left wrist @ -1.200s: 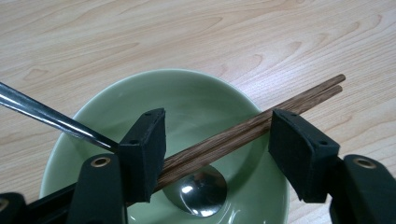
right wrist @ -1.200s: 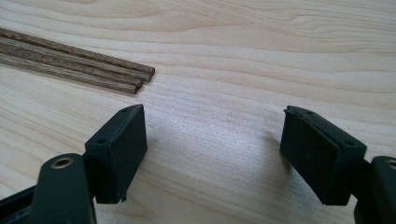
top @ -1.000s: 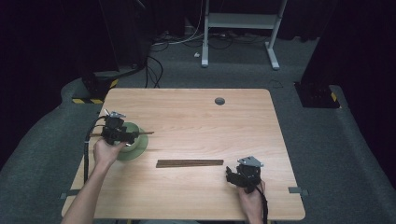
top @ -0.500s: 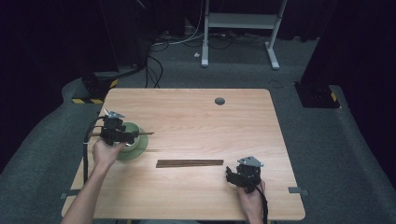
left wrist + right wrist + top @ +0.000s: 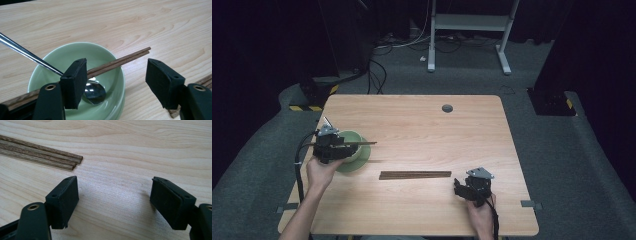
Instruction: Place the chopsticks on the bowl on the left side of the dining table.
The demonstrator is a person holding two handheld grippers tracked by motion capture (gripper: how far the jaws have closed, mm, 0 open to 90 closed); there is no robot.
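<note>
Chopsticks [image 5: 117,62] now lie across the green bowl [image 5: 75,53], beside a spoon [image 5: 93,93]. The left gripper [image 5: 117,82], jaws wide and empty, has backed slightly away: placement looks done. The right gripper [image 5: 113,202] rests open near the remaining chopsticks [image 5: 414,175].

I see my two handheld grippers, left gripper [image 5: 331,146] and right gripper [image 5: 473,186]: black bodies, each topped by a grey three-cornered plate, trailing black cables. Their blocky black jaws carry small screw holes and brass rivets. My forearms are bare.
</note>
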